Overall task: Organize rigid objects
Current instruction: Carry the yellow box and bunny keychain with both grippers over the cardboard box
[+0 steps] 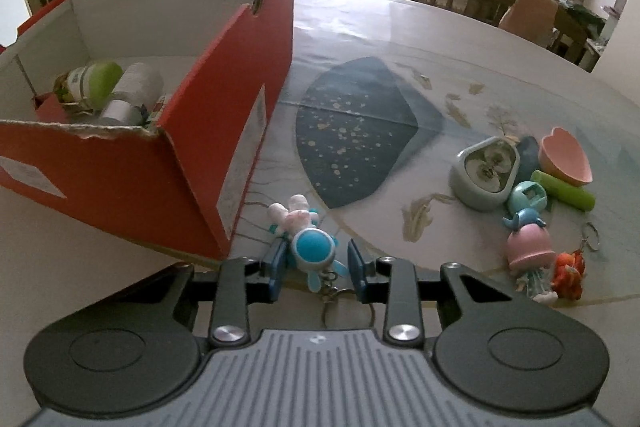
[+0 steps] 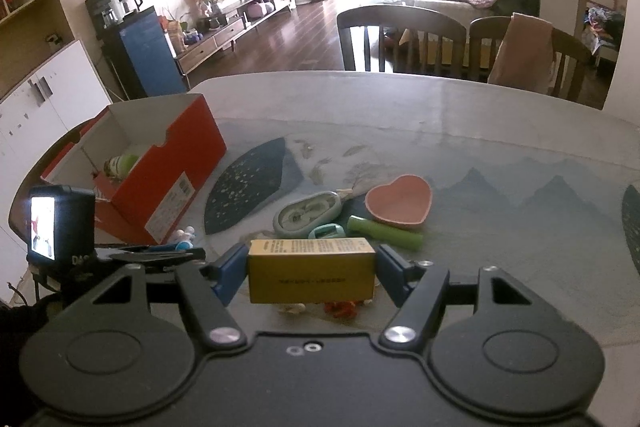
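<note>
My left gripper [image 1: 316,267] is open, its blue pads on either side of a blue and white bunny keychain [image 1: 306,239] that lies on the table beside the red cardboard box [image 1: 168,163]. The box holds a green-capped bottle [image 1: 94,85] and a white bottle [image 1: 132,93]. My right gripper [image 2: 310,269] is shut on a yellow carton [image 2: 311,271] and holds it above the table. The red box [image 2: 160,179] stands to its left. The left gripper with its camera [image 2: 60,223] shows at the left edge.
On the table lie a heart-shaped pink bowl [image 2: 400,203], a green tube [image 2: 384,231], a grey-green case [image 2: 306,213], a teal round item [image 1: 527,197], a pink-hatted figurine [image 1: 530,255] and an orange keychain [image 1: 568,273]. Wooden chairs [image 2: 400,39] stand behind the table.
</note>
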The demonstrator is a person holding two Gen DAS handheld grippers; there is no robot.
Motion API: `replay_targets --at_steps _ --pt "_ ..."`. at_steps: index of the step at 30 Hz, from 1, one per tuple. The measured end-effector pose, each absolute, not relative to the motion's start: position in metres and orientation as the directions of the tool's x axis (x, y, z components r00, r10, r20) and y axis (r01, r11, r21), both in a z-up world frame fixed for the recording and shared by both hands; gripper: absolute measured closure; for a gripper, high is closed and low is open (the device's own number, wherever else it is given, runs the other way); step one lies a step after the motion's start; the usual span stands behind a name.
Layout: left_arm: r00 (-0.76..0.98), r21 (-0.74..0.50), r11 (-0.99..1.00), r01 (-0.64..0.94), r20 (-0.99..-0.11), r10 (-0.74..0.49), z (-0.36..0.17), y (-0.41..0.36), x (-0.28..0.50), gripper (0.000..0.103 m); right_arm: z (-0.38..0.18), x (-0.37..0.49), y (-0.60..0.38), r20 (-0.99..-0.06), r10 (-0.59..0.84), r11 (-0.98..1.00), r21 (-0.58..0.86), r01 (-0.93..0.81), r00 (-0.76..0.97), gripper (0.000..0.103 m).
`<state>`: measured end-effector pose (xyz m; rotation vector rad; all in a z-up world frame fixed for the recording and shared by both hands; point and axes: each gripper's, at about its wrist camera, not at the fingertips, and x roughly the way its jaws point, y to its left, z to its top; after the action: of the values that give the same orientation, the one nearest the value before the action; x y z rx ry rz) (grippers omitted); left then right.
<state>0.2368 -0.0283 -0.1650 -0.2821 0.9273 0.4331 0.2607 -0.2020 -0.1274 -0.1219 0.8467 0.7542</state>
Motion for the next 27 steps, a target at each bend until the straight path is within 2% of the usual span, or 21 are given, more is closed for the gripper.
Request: replay_targets --at_steps 10,27 --pt "0.569 -0.075 0.888 -0.453 -0.792 0.223 -0.141 -0.027 0.227 0.072 -0.122 0.260 -0.205 -0.703 0.564 0.738 0.193 -0.647 0.434 0.034" --pt "0.686 -0.214 0.932 -0.291 -0.726 0.047 -0.073 -0.010 0.195 0.073 -0.097 0.232 -0.174 -0.665 0.584 0.734 0.188 -0.653 0.465 0.034"
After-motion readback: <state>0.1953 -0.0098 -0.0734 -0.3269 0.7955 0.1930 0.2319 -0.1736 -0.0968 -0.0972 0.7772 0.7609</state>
